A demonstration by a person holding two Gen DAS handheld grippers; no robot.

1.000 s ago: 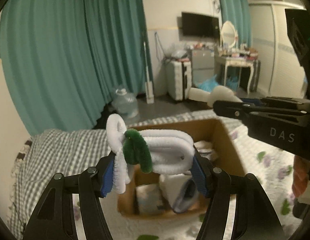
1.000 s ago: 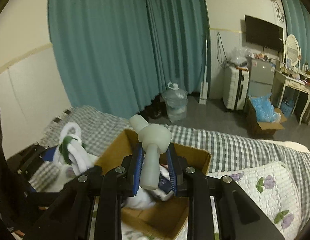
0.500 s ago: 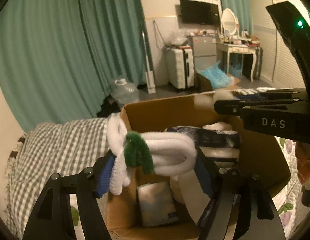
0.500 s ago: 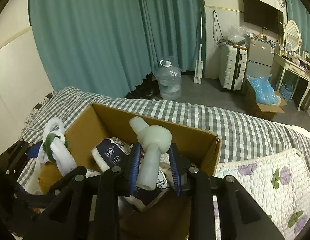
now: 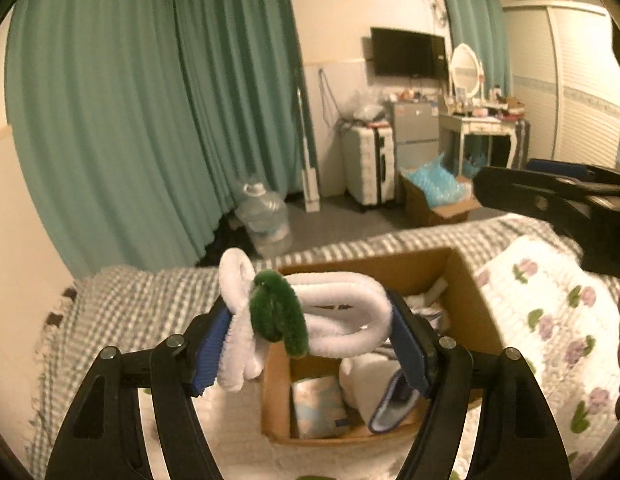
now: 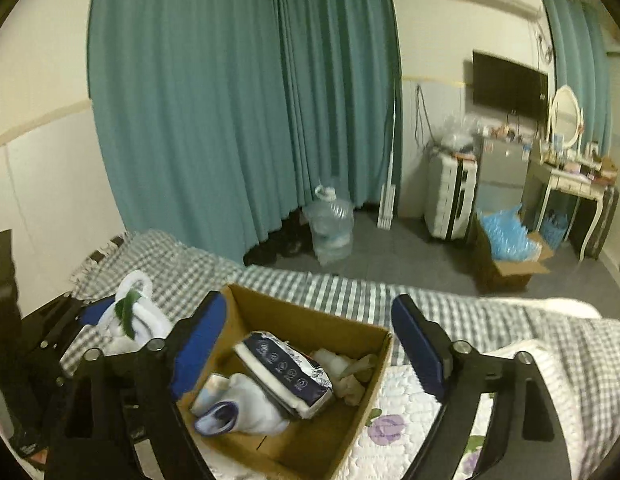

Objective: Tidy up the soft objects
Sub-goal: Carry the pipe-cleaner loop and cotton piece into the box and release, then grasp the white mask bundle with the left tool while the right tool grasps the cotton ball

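Observation:
A white fuzzy looped toy with a green piece [image 5: 310, 312] hangs between the blue pads of my left gripper [image 5: 310, 320], just in front of and above the open cardboard box [image 5: 370, 264]. The left jaws are opening, but both pads still touch the toy. In the right wrist view my right gripper [image 6: 310, 308] hovers over the box [image 6: 330, 324]; its jaws are opening wide with nothing between them. A cream soft item [image 6: 350, 376] lies in the box's far corner beside a dark patterned pack [image 6: 285, 368] and a white-and-blue sock [image 6: 237, 404]. The left gripper [image 6: 93, 312] and its toy [image 6: 133, 312] show at left.
The box stands on a bed with a grey checked cover [image 6: 181, 272] and a white floral quilt [image 5: 550, 320]. Beyond the bed are teal curtains [image 6: 229, 100], a water jug [image 6: 330, 228], a suitcase [image 6: 450, 200] and a second box of blue bags [image 6: 506, 248].
The right gripper opened and let go of the cream mushroom-shaped toy, then drew back up from the box. The left gripper dipped toward the box and came back, toy still between its pads.

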